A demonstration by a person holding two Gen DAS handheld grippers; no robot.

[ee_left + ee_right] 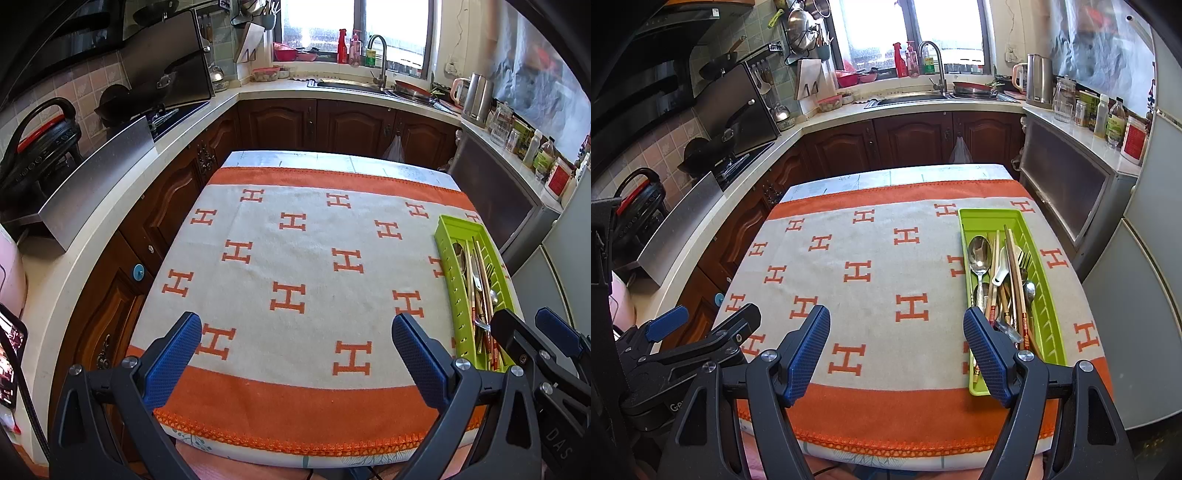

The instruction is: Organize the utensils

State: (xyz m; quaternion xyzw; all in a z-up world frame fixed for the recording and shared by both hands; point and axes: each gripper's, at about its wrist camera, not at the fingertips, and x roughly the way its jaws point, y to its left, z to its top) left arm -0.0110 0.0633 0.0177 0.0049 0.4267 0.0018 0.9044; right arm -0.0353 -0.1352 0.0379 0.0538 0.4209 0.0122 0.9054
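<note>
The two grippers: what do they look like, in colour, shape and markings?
Both the left gripper and the right gripper have black angular frames with silver screws. Their fingers carry blue pads with a fine grid texture. Partial white lettering marks the frames. No cables or sleeves show.

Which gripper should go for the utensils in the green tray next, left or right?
Right. The right gripper is open, and the green tray of spoons and chopsticks lies just past its right finger. The left gripper, also open, faces bare blanket, tray further off.
</note>
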